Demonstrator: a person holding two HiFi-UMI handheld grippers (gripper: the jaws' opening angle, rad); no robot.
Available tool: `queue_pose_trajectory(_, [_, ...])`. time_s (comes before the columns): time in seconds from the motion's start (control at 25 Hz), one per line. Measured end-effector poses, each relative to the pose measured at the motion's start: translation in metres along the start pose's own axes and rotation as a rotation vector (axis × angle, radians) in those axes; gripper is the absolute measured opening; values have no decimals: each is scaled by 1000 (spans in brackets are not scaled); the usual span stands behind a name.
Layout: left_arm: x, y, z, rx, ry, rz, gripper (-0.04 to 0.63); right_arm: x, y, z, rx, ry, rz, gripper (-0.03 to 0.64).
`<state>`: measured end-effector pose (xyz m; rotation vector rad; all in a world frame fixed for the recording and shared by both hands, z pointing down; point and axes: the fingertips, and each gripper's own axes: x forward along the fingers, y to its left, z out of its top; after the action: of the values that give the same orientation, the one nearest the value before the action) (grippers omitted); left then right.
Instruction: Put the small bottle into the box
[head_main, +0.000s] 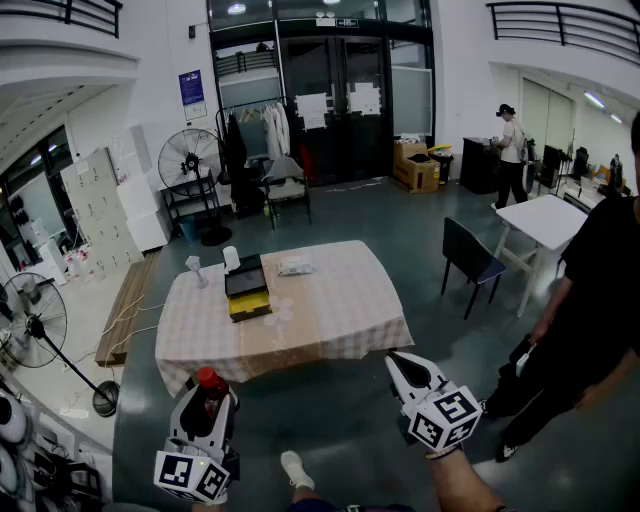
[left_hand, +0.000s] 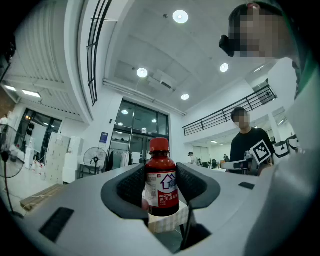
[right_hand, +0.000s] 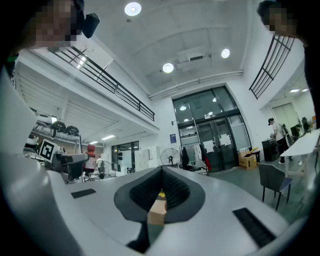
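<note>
The small bottle (head_main: 210, 388), dark brown with a red cap and a red and white label, stands upright between the pads of my left gripper (head_main: 211, 398) at the bottom left of the head view. In the left gripper view the bottle (left_hand: 161, 185) fills the gap and both pads press its sides. The box (head_main: 247, 287), black with a yellow edge, lies on the checked table (head_main: 340, 300) well ahead of both grippers. My right gripper (head_main: 398, 362) hangs level at the lower right, and in its own view (right_hand: 161, 172) the jaws meet with nothing between them.
A white cup (head_main: 231, 258), a clear glass (head_main: 194, 268) and a packet (head_main: 296, 266) lie around the box. A dark chair (head_main: 468, 256) and a white table (head_main: 553, 217) stand to the right. A person in black (head_main: 590, 300) is close on the right. Fans (head_main: 30, 325) stand on the left.
</note>
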<state>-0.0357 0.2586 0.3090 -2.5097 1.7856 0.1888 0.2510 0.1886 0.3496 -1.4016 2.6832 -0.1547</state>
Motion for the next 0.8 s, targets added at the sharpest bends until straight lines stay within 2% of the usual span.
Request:
queue_pose_trajectory(0.48, [8,-5,0,2,5,-20,216,-3,-3,-3,-2,4,-4,5])
queue_pose_trajectory(0.8, [11,-7,2,5,6,-30,216,-8,-2,1,32,-19,7,6])
